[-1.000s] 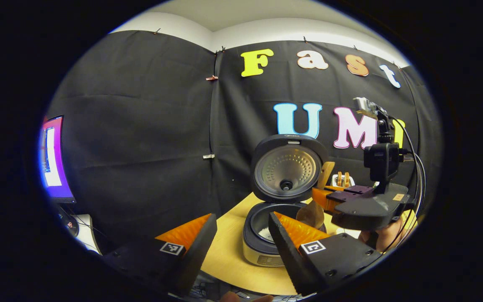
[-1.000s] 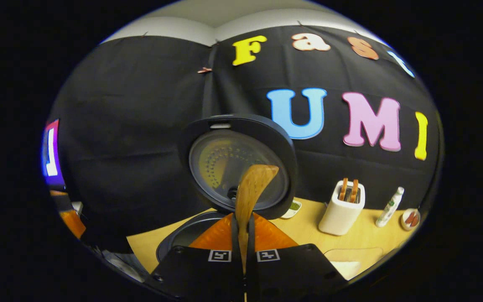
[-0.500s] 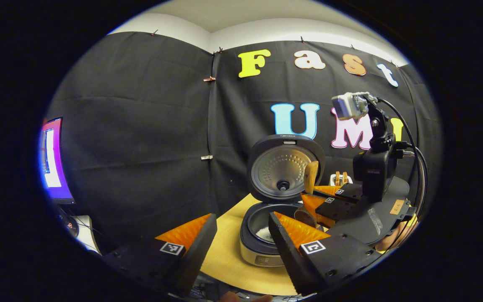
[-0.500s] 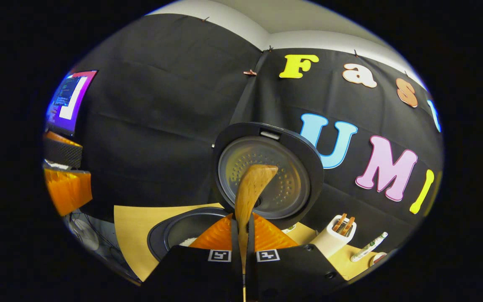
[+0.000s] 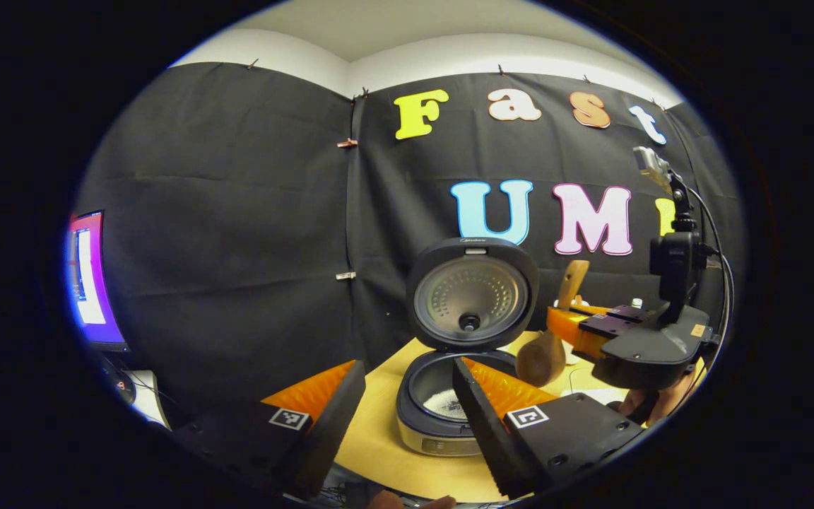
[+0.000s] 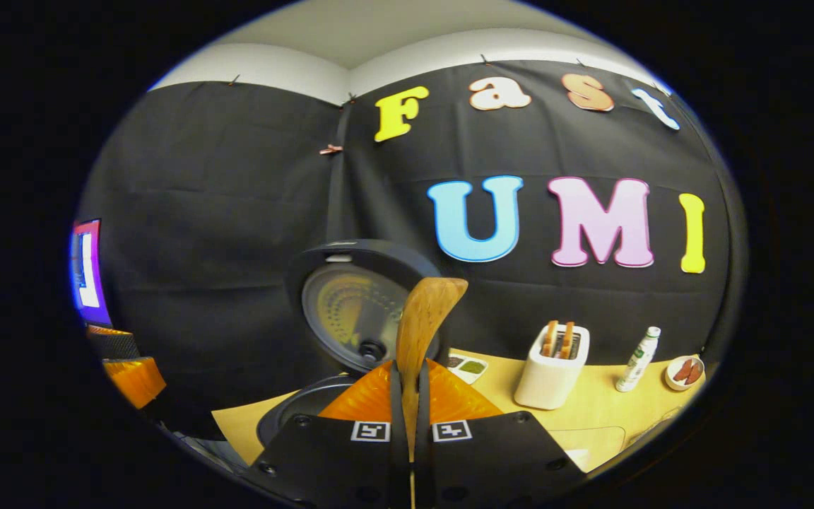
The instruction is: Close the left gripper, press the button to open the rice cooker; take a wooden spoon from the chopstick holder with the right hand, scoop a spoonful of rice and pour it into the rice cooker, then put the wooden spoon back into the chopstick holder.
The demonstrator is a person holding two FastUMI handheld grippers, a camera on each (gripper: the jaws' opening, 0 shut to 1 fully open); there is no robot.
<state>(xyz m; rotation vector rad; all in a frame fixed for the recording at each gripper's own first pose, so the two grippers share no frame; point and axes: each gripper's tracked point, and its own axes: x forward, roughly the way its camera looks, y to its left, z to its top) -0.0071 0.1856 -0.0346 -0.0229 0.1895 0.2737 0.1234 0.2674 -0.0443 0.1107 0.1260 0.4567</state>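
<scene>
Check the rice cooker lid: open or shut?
Open: the lid stands upright behind the pot, with white rice visible inside.

Upright lid (image 5: pixel 473 293) behind open pot (image 5: pixel 442 396)

over on the far left a lit monitor (image 5: pixel 89 279) glows purple at the edge of the black cloth wall (image 5: pixel 223 212). on the pale wooden surface (image 6: pixel 594 410), a slim white bottle with a green label (image 6: pixel 637 359) stands upright, a small round dish (image 6: pixel 684 372) just beside it on the right. a little tray with green contents (image 6: pixel 466 367) sits near the wall.
</scene>
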